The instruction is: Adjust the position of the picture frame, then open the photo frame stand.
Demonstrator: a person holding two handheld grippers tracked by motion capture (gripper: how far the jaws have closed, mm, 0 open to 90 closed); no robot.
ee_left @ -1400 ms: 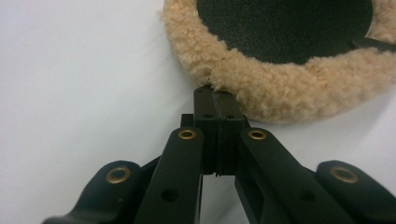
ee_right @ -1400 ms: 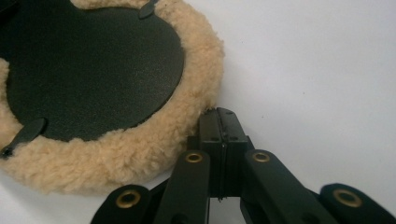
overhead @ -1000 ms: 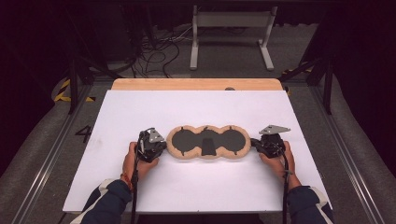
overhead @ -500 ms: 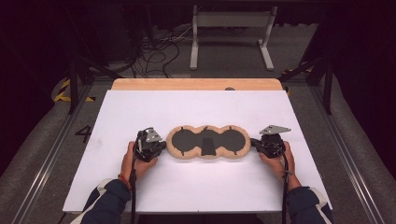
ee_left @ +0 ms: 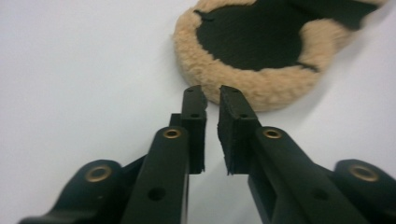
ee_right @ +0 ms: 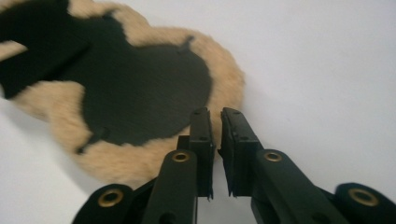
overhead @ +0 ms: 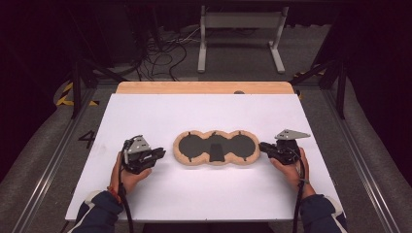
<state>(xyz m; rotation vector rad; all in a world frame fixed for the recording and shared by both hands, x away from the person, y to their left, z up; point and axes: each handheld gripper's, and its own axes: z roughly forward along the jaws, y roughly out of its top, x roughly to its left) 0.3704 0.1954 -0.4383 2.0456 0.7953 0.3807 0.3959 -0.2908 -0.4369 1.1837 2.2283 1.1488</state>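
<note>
Tabletop (overhead: 204, 116) first: we see one white sheet covering it, with a strip of bare wood along its far edge at 12 o'clock. Beyond that edge one pale metal stand (overhead: 240, 36) rests on the floor among loose dark cables.

Next in size is the single fleece-rimmed pad (overhead: 216, 147), lying flat near the middle of the white surface. Its tan woolly border runs round three joined round lobes, all with a black inner face, and a small black flap sits at the middle lobe.

We count two hand-held grippers, one in each hand. The left hand-held gripper (overhead: 158, 154) lies at 9 o'clock from the pad, pointing toward it and just apart from its left lobe. In the left gripper view its jaws stand nearly together with a thin slit between them, holding nothing, and their tips sit just short of the fleece rim.

The right hand-held gripper (overhead: 263, 146) lies at 3 o'clock from the pad, tips at the right lobe's edge. In the right gripper view the jaws are likewise almost together, and their tips overlap the fleece; we cannot tell whether they pinch it.
</note>
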